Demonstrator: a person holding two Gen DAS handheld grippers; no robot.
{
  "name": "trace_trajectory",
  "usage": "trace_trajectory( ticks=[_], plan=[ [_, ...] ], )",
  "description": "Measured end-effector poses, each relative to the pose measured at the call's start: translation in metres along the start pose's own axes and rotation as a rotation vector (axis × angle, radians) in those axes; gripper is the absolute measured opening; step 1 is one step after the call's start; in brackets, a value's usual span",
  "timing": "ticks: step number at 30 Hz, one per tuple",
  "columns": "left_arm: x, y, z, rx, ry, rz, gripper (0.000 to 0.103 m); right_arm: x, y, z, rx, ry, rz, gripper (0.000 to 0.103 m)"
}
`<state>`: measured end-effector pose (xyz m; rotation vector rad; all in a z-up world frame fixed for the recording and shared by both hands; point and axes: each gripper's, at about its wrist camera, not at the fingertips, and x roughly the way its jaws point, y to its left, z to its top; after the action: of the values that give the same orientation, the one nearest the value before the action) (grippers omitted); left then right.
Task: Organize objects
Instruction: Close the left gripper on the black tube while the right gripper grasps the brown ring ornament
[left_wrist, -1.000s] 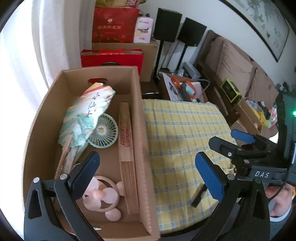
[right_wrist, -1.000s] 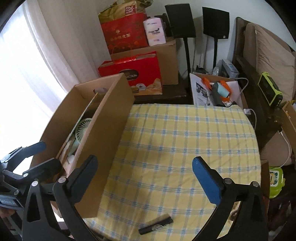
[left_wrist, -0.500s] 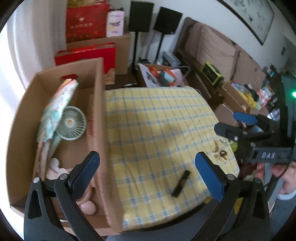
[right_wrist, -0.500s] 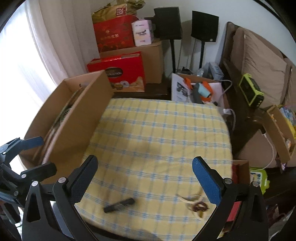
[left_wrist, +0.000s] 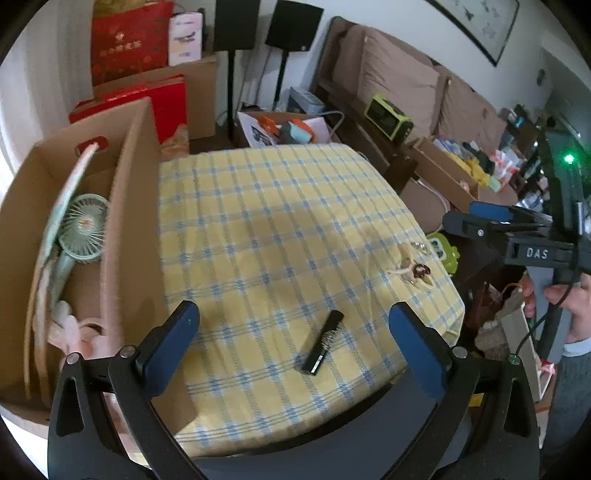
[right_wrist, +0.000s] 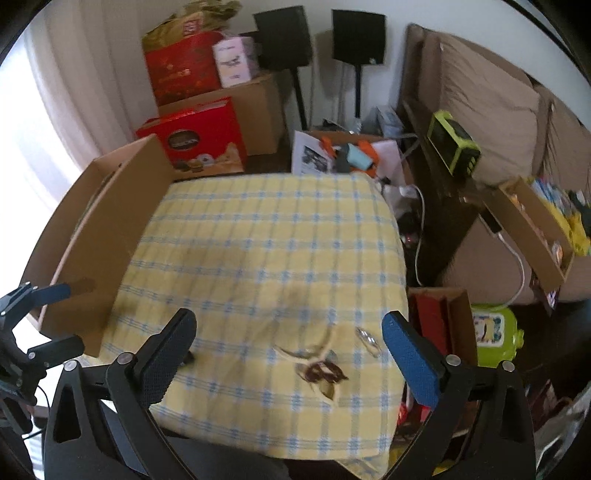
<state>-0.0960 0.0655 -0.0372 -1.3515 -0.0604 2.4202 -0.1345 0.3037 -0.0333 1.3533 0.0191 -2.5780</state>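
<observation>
Yellow-and-blue checked cloth covered the one table (left_wrist: 280, 221), which stood in a crowded room with two black speakers (right_wrist: 282, 37) on stands behind it and a brown-cushioned bench to its right. One open cardboard box (left_wrist: 129, 229) sat along the table's left edge; inside it lay one mint-green handheld fan (left_wrist: 83, 229), one folded paper fan (left_wrist: 70, 184) leaning on the far-left wall, and one pink fan (left_wrist: 77, 332) at the near end, partly hidden. On the cloth itself three things remained: one slim black comb-like bar (left_wrist: 323, 343) near the table's front edge, one brown-and-cream hair clip (right_wrist: 321, 373) toward the front right corner, and one small clear clip (right_wrist: 367, 341) just beside it, farther right. The left gripper (left_wrist: 295, 347) hung over the table's front edge with its two blue-padded fingers spread wide, the black bar lying on the cloth between them, untouched and unheld. The right gripper (right_wrist: 288, 354) hovered over the front right corner, its jaws wide apart though they had just been closing slightly; the brown-and-cream clip lay on the cloth between them, not gripped. In the left wrist view the right gripper appeared off the table's right side, held by one hand (left_wrist: 570, 306) in a grey sleeve. Behind the table stood two red gift boxes (right_wrist: 195, 136) and one large brown carton.
</observation>
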Motion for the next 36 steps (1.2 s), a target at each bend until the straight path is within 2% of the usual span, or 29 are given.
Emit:
trace_trajectory(
  ticks=[4,8,12,15,22,25,27,34,36],
  plan=[
    [0.013,-0.011,-0.009,0.031,0.028,-0.010,0.094,0.008,-0.016,-0.015,0.023,0.032,-0.015,0.085],
    [0.031,-0.026,-0.017,0.067,0.071,-0.010,0.081,0.018,-0.027,-0.027,0.060,0.067,-0.005,0.067],
    [0.047,-0.035,-0.022,0.097,0.101,-0.007,0.068,0.027,-0.031,-0.037,0.070,0.093,0.000,0.058],
    [0.060,-0.037,-0.024,0.112,0.128,0.001,0.061,0.035,-0.032,-0.044,0.073,0.113,0.001,0.055],
    [0.084,-0.033,-0.026,0.107,0.172,0.015,0.058,0.054,-0.036,-0.050,0.103,0.136,0.007,0.053],
    [0.091,-0.032,-0.029,0.110,0.184,0.027,0.056,0.061,-0.034,-0.052,0.096,0.142,-0.010,0.049],
    [0.095,-0.032,-0.030,0.117,0.192,0.032,0.048,0.065,-0.033,-0.051,0.089,0.142,-0.018,0.047],
    [0.103,-0.035,-0.031,0.137,0.201,0.038,0.043,0.075,-0.028,-0.052,0.069,0.154,-0.045,0.047],
    [0.103,-0.035,-0.031,0.145,0.198,0.039,0.036,0.077,-0.028,-0.053,0.064,0.156,-0.052,0.047]
  ],
)
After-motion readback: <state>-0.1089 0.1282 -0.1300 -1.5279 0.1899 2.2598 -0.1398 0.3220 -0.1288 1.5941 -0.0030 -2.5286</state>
